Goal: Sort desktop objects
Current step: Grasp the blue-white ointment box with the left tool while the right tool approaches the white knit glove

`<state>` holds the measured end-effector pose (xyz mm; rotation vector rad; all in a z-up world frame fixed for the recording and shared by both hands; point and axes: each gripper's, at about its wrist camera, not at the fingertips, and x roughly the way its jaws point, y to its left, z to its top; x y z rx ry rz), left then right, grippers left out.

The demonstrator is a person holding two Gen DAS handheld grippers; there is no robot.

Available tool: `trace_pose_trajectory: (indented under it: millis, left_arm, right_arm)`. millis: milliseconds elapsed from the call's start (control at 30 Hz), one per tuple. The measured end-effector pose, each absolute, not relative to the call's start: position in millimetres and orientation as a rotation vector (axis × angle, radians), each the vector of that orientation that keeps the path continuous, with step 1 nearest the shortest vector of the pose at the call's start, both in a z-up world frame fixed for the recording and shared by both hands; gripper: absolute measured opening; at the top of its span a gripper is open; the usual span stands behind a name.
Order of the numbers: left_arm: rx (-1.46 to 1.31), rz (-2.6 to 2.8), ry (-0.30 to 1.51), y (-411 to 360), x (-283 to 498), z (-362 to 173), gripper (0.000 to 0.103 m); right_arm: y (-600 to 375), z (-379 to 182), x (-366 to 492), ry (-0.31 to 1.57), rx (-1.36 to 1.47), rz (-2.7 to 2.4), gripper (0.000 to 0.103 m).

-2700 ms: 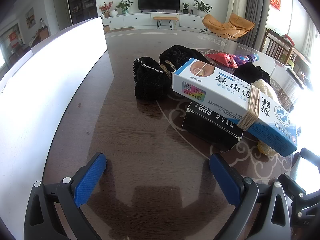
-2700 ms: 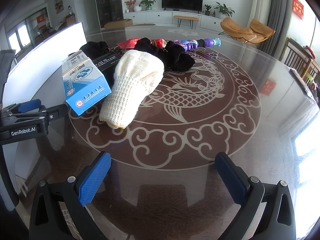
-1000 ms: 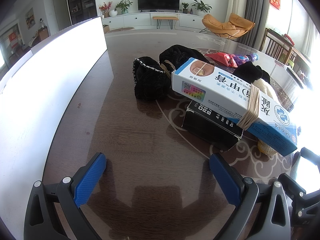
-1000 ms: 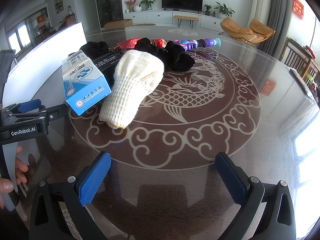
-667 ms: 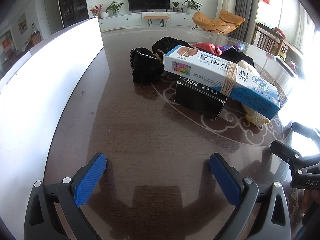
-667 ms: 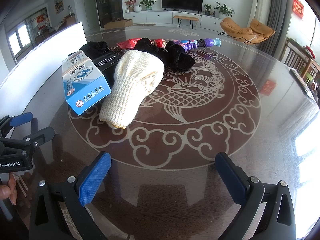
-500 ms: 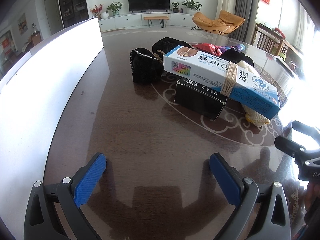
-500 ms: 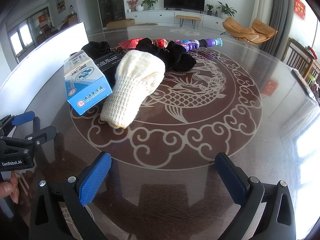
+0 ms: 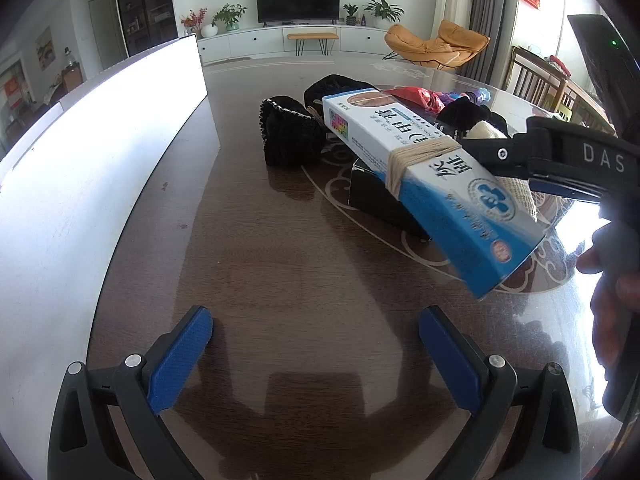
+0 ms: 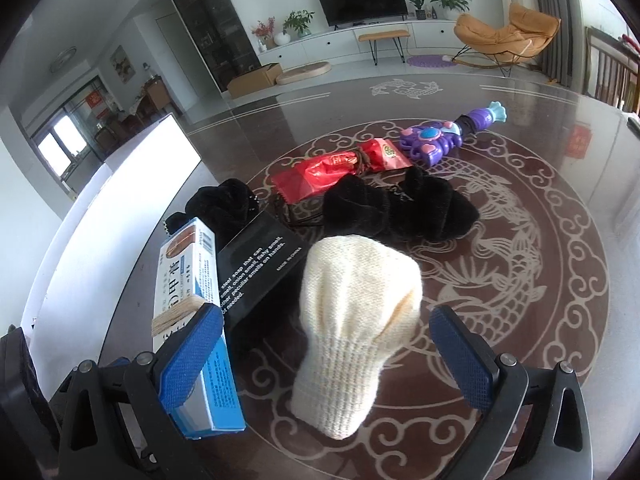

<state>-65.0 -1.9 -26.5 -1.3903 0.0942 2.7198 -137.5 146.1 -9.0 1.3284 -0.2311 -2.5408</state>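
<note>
Glossy patterned table (image 10: 560,240): both tongs (image 9: 316,352) (image 10: 328,344) spread, knitted cream glove (image 10: 356,320) between right pads.

Bare table (image 9: 280,280) ahead, white panel (image 9: 100,160) blocking left

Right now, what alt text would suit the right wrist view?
An open gripper straddles a cream knitted glove on a patterned table. Beside it lie a blue-and-white box, a black box, black gloves, a red packet and a purple toy.
</note>
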Motion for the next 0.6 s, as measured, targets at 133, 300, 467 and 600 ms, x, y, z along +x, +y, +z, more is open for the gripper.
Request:
trace_pose_trajectory:
  millis: [133, 300, 467, 600]
  left_arm:
    - [-1.39, 2.72, 0.094, -2, -65, -26, 0.103]
    - [-1.39, 2.72, 0.093, -2, -65, -27, 0.103]
    - [-1.39, 2.72, 0.093, -2, -65, -27, 0.103]
    - [-1.39, 2.72, 0.093, -2, -65, -27, 0.103]
  right_arm:
    - [134, -19, -142, -0.2, 1.345, -2.501, 0.103]
    - [141, -22, -147, -0.239, 1.367, -2.482, 0.103]
    - [148, -25, -143, -0.081, 1.422, -2.561, 0.103]
    - [145, -23, -138, -0.019, 1.414, -2.531, 0.103]
